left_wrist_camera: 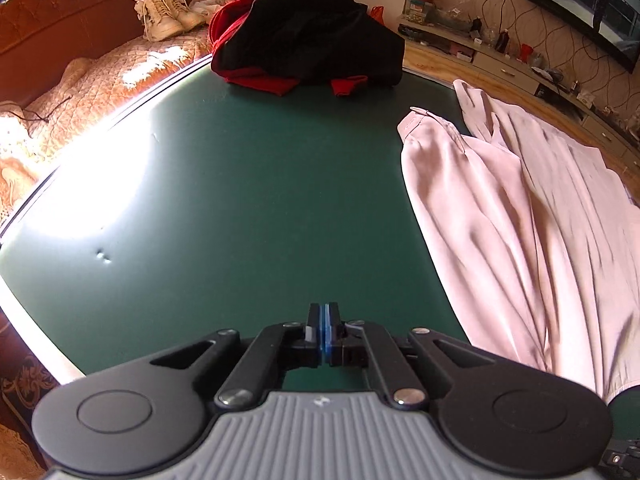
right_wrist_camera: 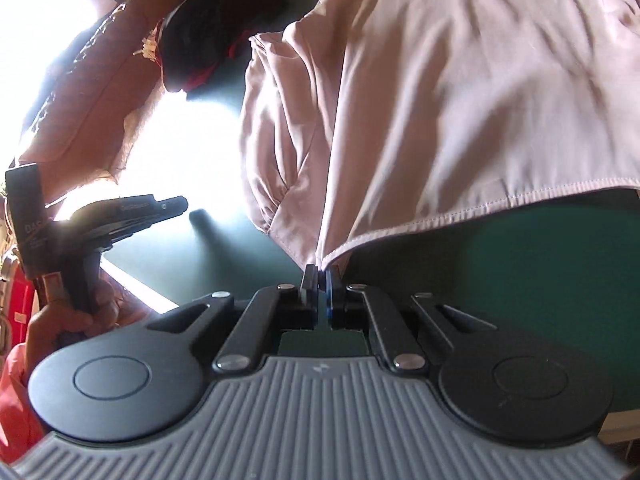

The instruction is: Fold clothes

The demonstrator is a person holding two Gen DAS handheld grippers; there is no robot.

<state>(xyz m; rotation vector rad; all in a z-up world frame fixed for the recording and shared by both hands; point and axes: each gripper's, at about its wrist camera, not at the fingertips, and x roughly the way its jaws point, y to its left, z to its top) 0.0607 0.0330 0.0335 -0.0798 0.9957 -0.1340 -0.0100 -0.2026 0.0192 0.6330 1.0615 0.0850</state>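
Observation:
A pale pink shirt lies spread on the right side of the dark green table. My left gripper is shut and empty, above bare table to the left of the shirt. In the right wrist view my right gripper is shut on the bottom hem of the pink shirt and holds that corner lifted off the table. The left gripper shows there at the left, held in a hand.
A pile of black and red clothes sits at the table's far edge and shows in the right wrist view. A sofa with pale shoes stands at the left. A TV cabinet runs along the right wall. Sun glare covers the left table.

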